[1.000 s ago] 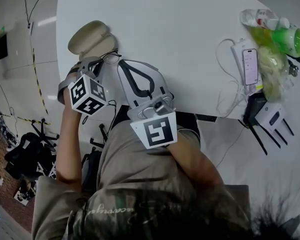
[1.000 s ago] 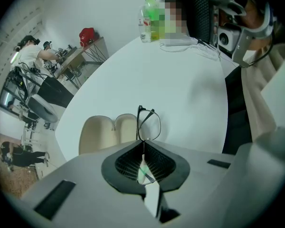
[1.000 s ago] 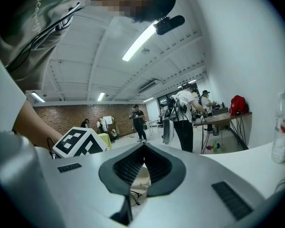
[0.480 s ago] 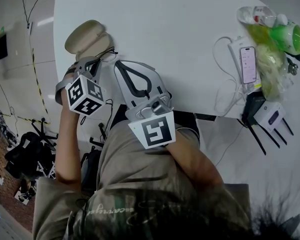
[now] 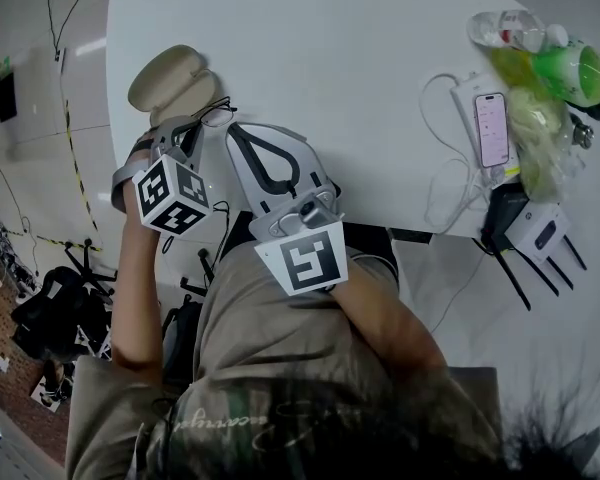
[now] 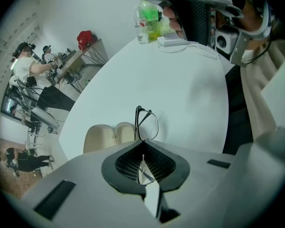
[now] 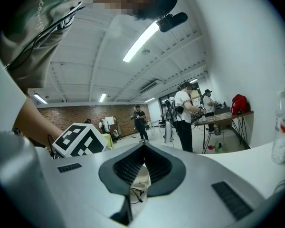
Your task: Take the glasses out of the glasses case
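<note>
Against the frame of one second earlier, little had changed: the glasses case lay open at the same edge of the white tabletop, and the glasses remained just outside the case, beside its near half. The left gripper was closed on the glasses, whose frame stood upright out of the jaw tips in front of the case. The right gripper had its jaws together with nothing clamped; it lay just beyond the glasses from the case, crowding that side. Through its jaw gap the case and glasses showed. Well apart from the case, at the far end of the tabletop, sat a phone, a white cable, a green bottle and a clear bottle.
</note>
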